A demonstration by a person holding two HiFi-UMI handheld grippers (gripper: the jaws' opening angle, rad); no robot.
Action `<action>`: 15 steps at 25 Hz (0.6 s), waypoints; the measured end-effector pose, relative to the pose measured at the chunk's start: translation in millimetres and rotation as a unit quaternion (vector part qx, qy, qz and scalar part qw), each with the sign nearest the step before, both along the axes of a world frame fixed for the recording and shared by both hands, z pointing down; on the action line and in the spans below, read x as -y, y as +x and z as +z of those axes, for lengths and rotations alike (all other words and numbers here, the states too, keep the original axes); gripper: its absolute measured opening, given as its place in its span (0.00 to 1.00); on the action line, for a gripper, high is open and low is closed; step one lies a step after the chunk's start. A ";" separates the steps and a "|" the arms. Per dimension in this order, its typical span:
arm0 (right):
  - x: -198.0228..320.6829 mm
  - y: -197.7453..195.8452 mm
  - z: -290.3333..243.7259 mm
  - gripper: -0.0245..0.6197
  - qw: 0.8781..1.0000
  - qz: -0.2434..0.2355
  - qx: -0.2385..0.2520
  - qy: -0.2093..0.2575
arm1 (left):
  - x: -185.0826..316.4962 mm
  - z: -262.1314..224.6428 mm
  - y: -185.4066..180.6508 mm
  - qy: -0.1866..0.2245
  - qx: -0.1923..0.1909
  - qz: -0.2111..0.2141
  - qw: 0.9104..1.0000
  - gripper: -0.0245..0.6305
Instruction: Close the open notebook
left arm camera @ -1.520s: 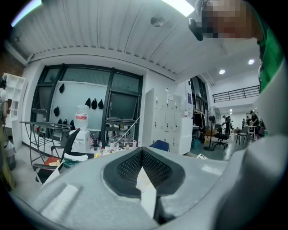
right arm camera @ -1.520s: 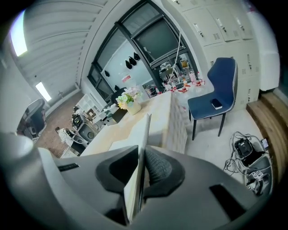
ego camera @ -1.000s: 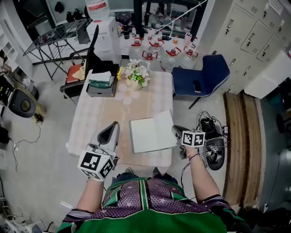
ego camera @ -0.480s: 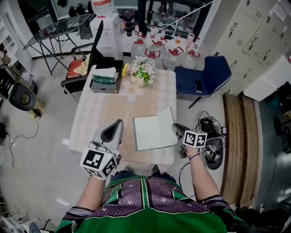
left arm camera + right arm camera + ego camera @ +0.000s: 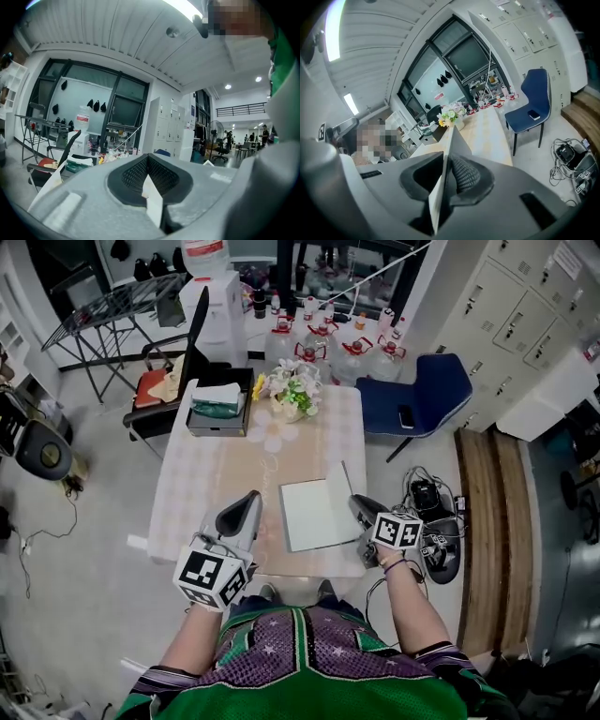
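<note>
A white open notebook (image 5: 314,514) lies near the front edge of the checked table (image 5: 211,488). Its left half lies flat; its right half (image 5: 344,486) stands almost upright. My right gripper (image 5: 357,506) grips that raised half at its outer edge. In the right gripper view the sheet (image 5: 449,154) runs edge-on between the jaws of the right gripper (image 5: 445,174), which have just been opening a little. My left gripper (image 5: 249,503) hovers over the table left of the notebook, apart from it. In the left gripper view its jaws (image 5: 147,165) meet with nothing held.
A flower vase (image 5: 292,390) and a dark tray with a cloth (image 5: 216,405) stand at the table's far end. A blue chair (image 5: 412,395) is at the right, a black chair (image 5: 173,371) at the far left. Cables and gear (image 5: 436,531) lie on the floor.
The notebook's right half has risen from a shallow tilt to nearly upright, and my right gripper moved up and leftward with it. My left gripper crept slightly forward.
</note>
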State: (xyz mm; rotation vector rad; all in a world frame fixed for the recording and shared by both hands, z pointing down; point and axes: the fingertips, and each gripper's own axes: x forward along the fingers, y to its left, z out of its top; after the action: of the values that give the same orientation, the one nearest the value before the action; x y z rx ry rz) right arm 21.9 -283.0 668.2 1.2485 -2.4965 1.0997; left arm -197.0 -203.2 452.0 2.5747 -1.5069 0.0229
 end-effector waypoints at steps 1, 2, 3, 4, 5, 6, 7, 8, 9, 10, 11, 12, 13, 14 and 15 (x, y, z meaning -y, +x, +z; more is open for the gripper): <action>-1.2 -2.6 -0.7 0.13 1.000 0.002 0.000 0.003 | -1.3 0.1 -1.5 0.000 0.001 0.003 1.000 0.06; -2.2 -5.0 -1.5 0.13 1.000 0.006 0.000 0.006 | -2.6 0.4 -3.6 -0.001 0.001 0.004 1.000 0.06; -2.8 -7.4 -2.4 0.13 1.000 0.010 0.000 0.011 | -3.7 1.4 -6.3 -0.002 0.001 0.006 1.000 0.06; -3.5 -9.9 -3.0 0.13 1.000 0.014 0.002 0.016 | -4.7 3.1 -9.2 -0.003 0.001 0.007 1.000 0.06; -4.4 -12.4 -3.6 0.13 1.000 0.018 0.004 0.022 | -5.9 5.3 -12.2 -0.006 0.002 0.007 1.000 0.06; -5.7 -15.4 -4.1 0.13 0.999 0.021 0.005 0.026 | -7.5 7.5 -15.4 -0.008 0.002 0.007 1.000 0.06; -7.1 -19.0 -4.8 0.13 0.999 0.022 0.005 0.029 | -9.3 9.3 -19.1 -0.010 0.003 0.007 1.000 0.06; -8.3 -23.4 -5.7 0.13 0.999 0.022 0.003 0.032 | -10.9 10.4 -23.2 -0.012 0.003 0.007 1.000 0.06; -9.3 -28.2 -6.2 0.14 0.999 0.021 0.000 0.035 | -12.4 11.2 -27.4 -0.013 0.004 0.006 1.000 0.06; -10.1 -33.0 -6.2 0.14 0.999 0.019 -0.003 0.038 | -13.7 11.7 -31.5 -0.013 0.004 0.006 1.000 0.06; -11.2 -38.0 -6.0 0.14 0.999 0.017 -0.007 0.041 | -15.0 12.2 -35.5 -0.013 0.005 0.006 1.000 0.06; -12.9 -43.6 -5.9 0.14 0.999 0.014 -0.008 0.045 | -16.4 12.5 -39.6 -0.013 0.006 0.006 1.000 0.06; -15.4 -50.1 -5.6 0.14 0.999 0.010 -0.009 0.048 | -18.0 12.5 -43.9 -0.013 0.007 0.007 1.000 0.06; -18.6 -57.6 -4.7 0.14 0.999 0.004 -0.009 0.050 | -19.7 12.5 -48.6 -0.013 0.008 0.006 1.000 0.06; -22.2 -65.6 -2.9 0.13 0.999 -0.004 -0.011 0.052 | -21.4 12.5 -53.6 -0.013 0.009 0.006 1.000 0.06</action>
State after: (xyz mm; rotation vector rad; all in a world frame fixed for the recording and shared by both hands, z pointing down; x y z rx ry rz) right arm -43.7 -260.8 665.2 1.2684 -2.5694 0.9613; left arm -250.6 -181.8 464.5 2.5701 -1.4869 0.0655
